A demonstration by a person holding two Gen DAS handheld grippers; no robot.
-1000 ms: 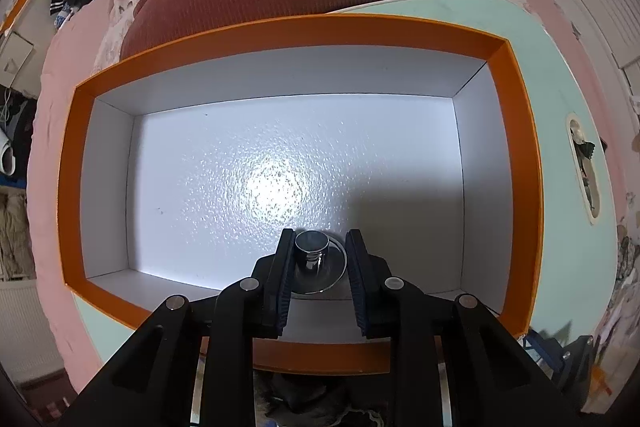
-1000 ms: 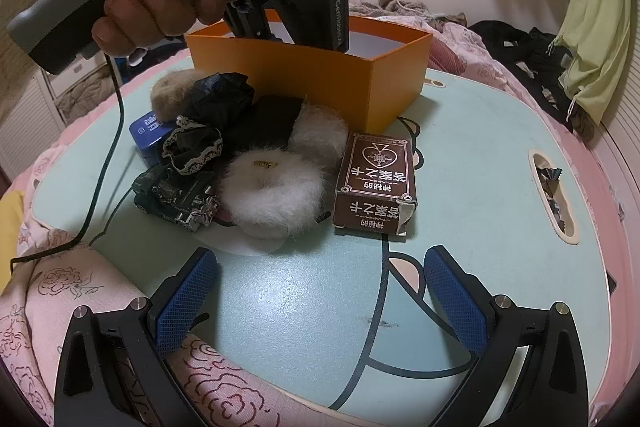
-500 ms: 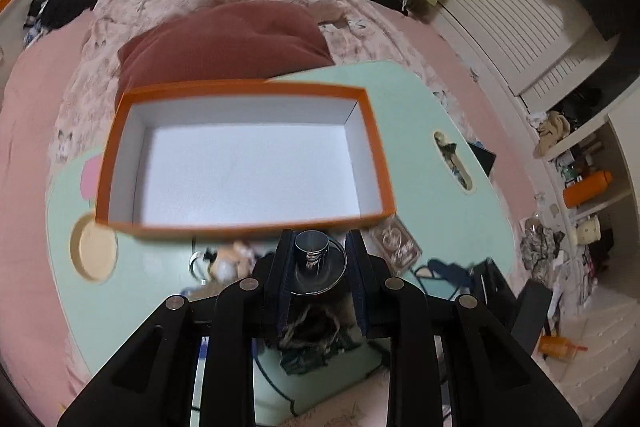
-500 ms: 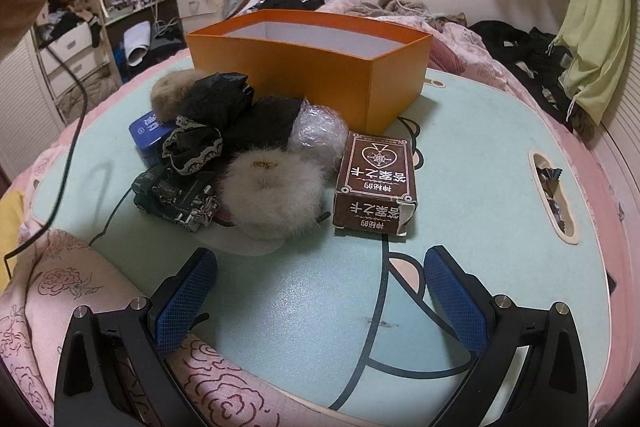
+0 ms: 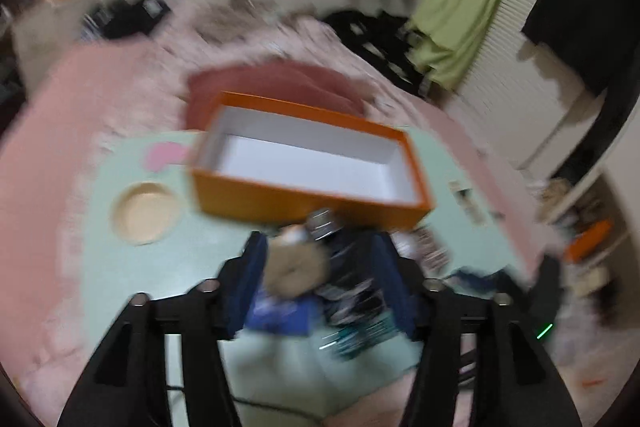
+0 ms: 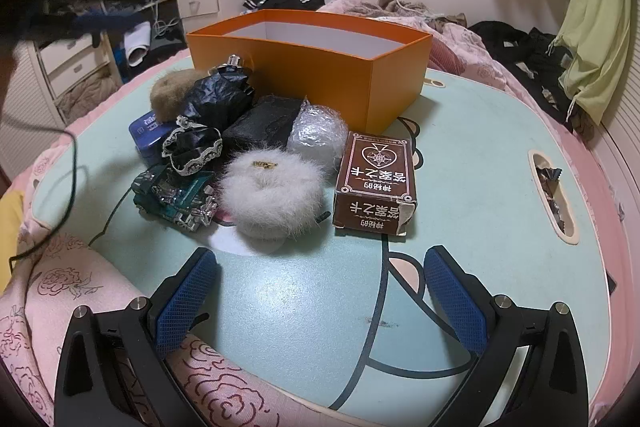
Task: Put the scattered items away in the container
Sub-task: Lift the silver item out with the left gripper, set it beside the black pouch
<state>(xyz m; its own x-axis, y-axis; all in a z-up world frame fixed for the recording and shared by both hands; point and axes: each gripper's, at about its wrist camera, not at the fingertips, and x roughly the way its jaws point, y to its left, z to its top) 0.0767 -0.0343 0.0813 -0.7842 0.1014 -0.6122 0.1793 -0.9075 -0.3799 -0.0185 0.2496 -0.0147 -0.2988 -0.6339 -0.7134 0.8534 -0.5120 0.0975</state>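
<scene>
Since half a second ago my left gripper (image 5: 320,279) has swung back and tilted away from the orange box (image 6: 308,67), and its jaws, then closed on a small metal-capped item, now stand apart with nothing between them; the left view is badly blurred; I make out the box's white inside (image 5: 312,163) lying bare, and the metal-capped item (image 5: 322,223) seems to sit just outside the box's near wall, atop the pile; my right gripper (image 6: 320,301) hovers low over the pale green table (image 6: 460,187), jaws wide apart, holding nothing; ahead of it the scattered items lie beside the box: a white fluffy puff (image 6: 272,193), a brown card box (image 6: 376,187), a bubble-wrapped bundle (image 6: 318,135), a toy truck (image 6: 176,197), a blue tin (image 6: 150,135), a tan puff (image 6: 170,95).
</scene>
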